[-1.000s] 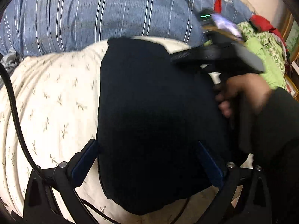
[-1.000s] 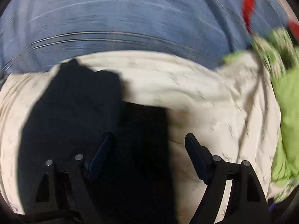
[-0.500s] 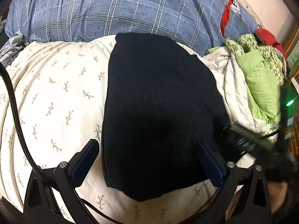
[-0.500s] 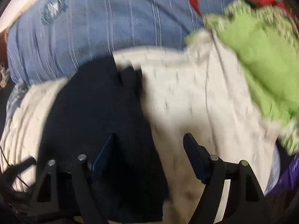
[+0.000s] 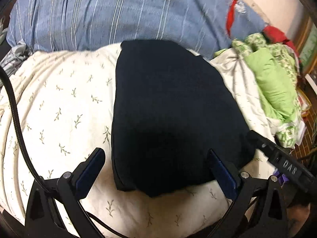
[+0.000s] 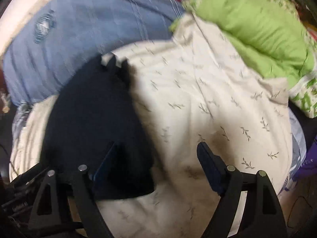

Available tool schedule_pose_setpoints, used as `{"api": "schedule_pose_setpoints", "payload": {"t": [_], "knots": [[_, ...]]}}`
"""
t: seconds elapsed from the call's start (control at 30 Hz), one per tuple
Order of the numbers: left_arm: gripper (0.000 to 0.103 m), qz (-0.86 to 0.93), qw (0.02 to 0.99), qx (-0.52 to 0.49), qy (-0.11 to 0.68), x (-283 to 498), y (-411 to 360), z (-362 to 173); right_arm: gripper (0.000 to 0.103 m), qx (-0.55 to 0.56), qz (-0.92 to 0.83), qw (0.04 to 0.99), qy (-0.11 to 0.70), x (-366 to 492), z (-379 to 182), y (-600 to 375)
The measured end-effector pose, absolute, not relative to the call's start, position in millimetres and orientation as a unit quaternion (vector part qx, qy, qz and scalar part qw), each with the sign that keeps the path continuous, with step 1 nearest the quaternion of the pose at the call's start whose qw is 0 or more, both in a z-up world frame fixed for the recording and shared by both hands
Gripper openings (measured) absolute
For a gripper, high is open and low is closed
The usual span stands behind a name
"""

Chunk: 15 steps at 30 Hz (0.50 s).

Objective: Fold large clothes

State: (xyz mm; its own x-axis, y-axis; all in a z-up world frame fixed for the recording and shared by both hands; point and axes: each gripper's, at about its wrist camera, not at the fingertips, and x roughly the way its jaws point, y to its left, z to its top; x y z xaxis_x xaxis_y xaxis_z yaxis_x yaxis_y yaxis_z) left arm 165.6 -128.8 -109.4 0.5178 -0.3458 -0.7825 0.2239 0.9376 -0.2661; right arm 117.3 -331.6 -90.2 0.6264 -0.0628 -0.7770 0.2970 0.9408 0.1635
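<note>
The folded black garment (image 5: 170, 115) lies flat on the leaf-print bedding (image 5: 59, 103). Left gripper (image 5: 158, 170) fingers stand wide, empty. Right gripper (image 6: 156, 164) fingers are opening, empty; green clothes (image 6: 251, 25) at 1 o'clock.

Dark navy garment (image 5: 170, 111), folded into a smooth, flat rectangle, lies on the bedding, long side running twelve to six o'clock.

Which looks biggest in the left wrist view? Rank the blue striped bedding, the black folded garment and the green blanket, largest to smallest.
1. Blue striped bedding, spanning the top of the picture.
2. Black folded garment; it lies nearer the camera, so its lead over the next is unsure.
3. Green blanket, bunched at the right edge.
</note>
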Motion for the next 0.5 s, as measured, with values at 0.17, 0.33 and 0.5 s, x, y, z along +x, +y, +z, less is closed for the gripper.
{"api": "schedule_pose_setpoints", "payload": {"t": [0.17, 0.33, 0.5], "knots": [[0.103, -0.148, 0.846, -0.01, 0.512, 161.6, -137.4, -152.4, 0.082, 0.042, -0.115, 0.879, 0.46, 115.6, -113.5, -298.0], [0.098, -0.136, 0.846, 0.024, 0.514, 147.2, -133.0, -157.1, 0.083, 0.097, -0.111, 0.858, 0.492, 109.6, -140.9, -321.7], [0.101, -0.132, 0.899, -0.051, 0.415, 139.7, -107.0, -105.4, 0.082, 0.117, -0.098, 0.9, 0.408, 93.7, -91.4, -322.4]]}}
